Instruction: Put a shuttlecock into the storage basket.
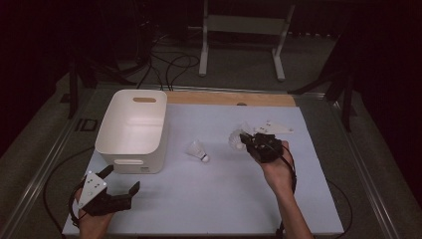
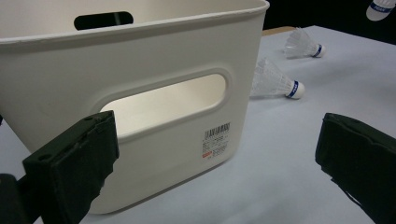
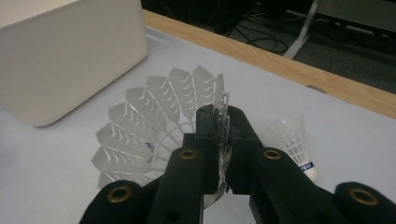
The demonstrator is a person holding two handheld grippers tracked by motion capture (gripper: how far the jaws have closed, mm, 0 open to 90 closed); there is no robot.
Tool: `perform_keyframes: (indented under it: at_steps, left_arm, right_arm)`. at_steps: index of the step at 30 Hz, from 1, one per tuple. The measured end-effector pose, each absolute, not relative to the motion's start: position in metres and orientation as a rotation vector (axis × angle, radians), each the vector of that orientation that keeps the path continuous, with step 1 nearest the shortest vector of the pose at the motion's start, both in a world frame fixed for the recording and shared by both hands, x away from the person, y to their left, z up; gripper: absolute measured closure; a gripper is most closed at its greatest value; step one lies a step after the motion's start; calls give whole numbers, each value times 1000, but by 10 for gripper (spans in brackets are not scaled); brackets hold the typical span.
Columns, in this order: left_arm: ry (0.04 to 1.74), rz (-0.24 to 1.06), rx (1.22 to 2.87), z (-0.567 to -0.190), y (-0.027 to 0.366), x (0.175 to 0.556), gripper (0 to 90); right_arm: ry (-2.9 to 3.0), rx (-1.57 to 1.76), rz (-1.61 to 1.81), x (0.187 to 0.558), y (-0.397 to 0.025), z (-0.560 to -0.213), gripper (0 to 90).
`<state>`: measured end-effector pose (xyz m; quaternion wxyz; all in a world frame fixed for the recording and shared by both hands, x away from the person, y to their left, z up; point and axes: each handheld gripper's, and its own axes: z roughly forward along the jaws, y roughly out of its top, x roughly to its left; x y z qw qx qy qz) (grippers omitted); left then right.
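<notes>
White plastic bin (image 1: 130, 130) stands at the left of the bench (image 1: 209, 209), upright, with a handle slot in its near wall and a barcode label low on that wall.

Left hand-held gripper (image 1: 119, 184) sits at the near left corner of the bench, just in front of the bin. Jaws spread wide, nothing between them. In the left gripper view (image 2: 215, 154) the bin's near wall and slot (image 2: 170, 105) lie straight ahead between the two black jaws, close but not touching.

Loose shuttlecock (image 1: 197, 150) lies on its side on the bench just right of the bin, cork end toward the near edge, apart from both grippers. The left gripper view shows it (image 2: 275, 81) past the bin's corner, blue band at the cork, with a second one farther back (image 2: 302, 45).

Right hand-held gripper (image 1: 244, 138) is held up right of centre. Jaws nearly together, pinching the rim of a white plastic-skirted shuttlecock (image 1: 235, 139). Right gripper view (image 3: 219, 126): the skirt (image 3: 154, 121) fans out to the left of the jaws, its edge clamped between them, clear of the bench. Another shuttlecock (image 3: 294, 144) lies on the bench beyond.
</notes>
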<state>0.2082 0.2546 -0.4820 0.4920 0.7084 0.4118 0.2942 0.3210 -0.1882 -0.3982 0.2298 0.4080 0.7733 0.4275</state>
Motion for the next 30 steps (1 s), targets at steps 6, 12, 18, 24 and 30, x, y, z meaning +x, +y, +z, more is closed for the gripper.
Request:
perform_keyframes:
  at_steps: [6, 12, 18, 24, 30]
  left_arm:
    - [998, 714, 1716, -482, 255, 208, 0]
    - [998, 713, 1714, -482, 255, 208, 0]
    - [999, 715, 1717, -482, 255, 208, 0]
    - [1000, 714, 1715, -482, 255, 208, 0]
    - [998, 715, 1718, -482, 255, 208, 0]
  right_arm:
    - [2132, 1117, 1180, 322, -184, -397, 855]
    - [2135, 1110, 1184, 324, -179, -394, 857]
    - [2143, 1101, 1189, 328, -174, -392, 858]
    - [2149, 1096, 1189, 331, -170, -393, 858]
    - [2155, 1092, 1196, 333, -167, -391, 859]
